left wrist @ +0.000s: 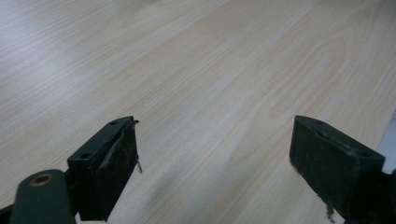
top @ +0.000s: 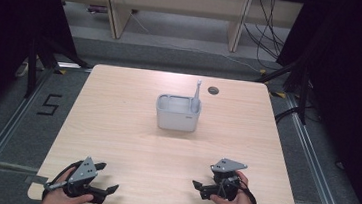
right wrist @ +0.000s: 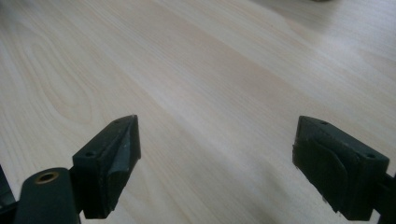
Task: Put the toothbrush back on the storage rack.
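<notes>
A grey rectangular container stands in the middle of the wooden table, with a grey toothbrush upright in its right compartment. My left gripper rests near the front left edge, held by a hand, jaws wide apart and empty. My right gripper lies near the front right edge in the other hand, jaws pointing left. In the left gripper view the gripper is open over bare wood. The right gripper view shows that gripper open over bare wood too.
A round cable hole sits in the table behind the container on the right. Beyond the far edge are wooden furniture legs and cables on the floor. A "5" mark lies on the floor at left.
</notes>
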Demonstrator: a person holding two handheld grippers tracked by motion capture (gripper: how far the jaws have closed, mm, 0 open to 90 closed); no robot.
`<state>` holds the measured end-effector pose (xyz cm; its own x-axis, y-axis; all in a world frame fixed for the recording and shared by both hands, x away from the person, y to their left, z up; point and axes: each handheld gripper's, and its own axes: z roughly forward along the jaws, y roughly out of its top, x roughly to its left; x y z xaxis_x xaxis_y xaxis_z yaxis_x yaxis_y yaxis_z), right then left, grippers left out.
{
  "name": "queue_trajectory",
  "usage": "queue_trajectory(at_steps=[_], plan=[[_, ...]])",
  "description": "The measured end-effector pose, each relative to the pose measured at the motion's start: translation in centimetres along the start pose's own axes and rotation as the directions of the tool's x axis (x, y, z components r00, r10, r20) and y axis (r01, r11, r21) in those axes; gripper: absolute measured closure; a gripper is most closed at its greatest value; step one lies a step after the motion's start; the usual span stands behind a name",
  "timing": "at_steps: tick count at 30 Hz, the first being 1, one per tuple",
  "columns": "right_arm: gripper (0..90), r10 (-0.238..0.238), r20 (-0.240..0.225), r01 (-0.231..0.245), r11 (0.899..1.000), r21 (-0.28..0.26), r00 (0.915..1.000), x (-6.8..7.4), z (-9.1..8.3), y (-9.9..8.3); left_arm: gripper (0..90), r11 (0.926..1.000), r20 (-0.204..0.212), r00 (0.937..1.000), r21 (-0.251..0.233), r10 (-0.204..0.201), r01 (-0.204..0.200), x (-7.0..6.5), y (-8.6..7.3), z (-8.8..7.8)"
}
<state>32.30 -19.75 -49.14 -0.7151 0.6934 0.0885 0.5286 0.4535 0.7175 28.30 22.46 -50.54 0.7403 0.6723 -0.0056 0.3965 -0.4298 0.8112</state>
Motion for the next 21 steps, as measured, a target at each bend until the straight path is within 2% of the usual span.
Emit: queue_trajectory(at_steps=[4,5,7,8,10,12,14,19,21], plan=[[16.1,0.002,0.003,-0.002,1.000,0.010,1.0000,0.06,-0.21,-0.28,14.7,1.0000,0.004,1.0000,-0.001,0.009,-0.009,0.05,0.04,-0.02],[16.1,-0.015,0.006,0.015,1.000,0.005,0.9999,-0.03,-0.18,-0.36,14.7,0.9995,-0.002,0.9995,0.010,0.030,-0.030,0.20,0.07,-0.09],[16.1,0.006,0.019,-0.007,1.000,0.006,0.9998,0.05,-0.37,-0.47,14.7,0.9999,-0.005,0.9999,0.005,0.015,-0.015,0.07,0.01,-0.03],[16.1,-0.003,0.023,0.003,1.000,0.006,0.9997,0.01,-0.45,-0.50,14.7,0.9997,0.000,0.9998,0.006,0.022,-0.022,0.10,0.03,-0.05],[16.1,0.012,0.011,-0.012,1.000,0.005,0.9999,0.07,-0.47,-0.55,14.7,0.9998,-0.001,0.9998,0.004,0.021,-0.021,0.11,0.02,-0.03],[16.1,-0.007,0.010,0.007,1.000,-0.003,0.9999,-0.07,-0.40,-0.61,14.7,1.0000,0.000,1.0000,-0.007,0.005,-0.005,0.01,-0.01,0.05],[16.1,0.002,0.008,-0.002,1.000,0.002,1.0000,-0.04,-0.44,-0.60,14.7,0.9997,-0.001,0.9997,0.006,0.023,-0.023,0.12,0.02,-0.03],[16.1,-0.015,0.009,0.015,1.000,0.000,0.9999,-0.11,-0.48,-0.60,14.7,0.9997,-0.002,0.9997,0.007,0.023,-0.023,0.10,0.03,-0.02],[16.1,-0.006,0.012,0.006,1.000,0.005,0.9999,-0.03,-0.52,-0.60,14.7,0.9997,-0.001,0.9997,0.006,0.023,-0.023,0.11,0.03,-0.02]])
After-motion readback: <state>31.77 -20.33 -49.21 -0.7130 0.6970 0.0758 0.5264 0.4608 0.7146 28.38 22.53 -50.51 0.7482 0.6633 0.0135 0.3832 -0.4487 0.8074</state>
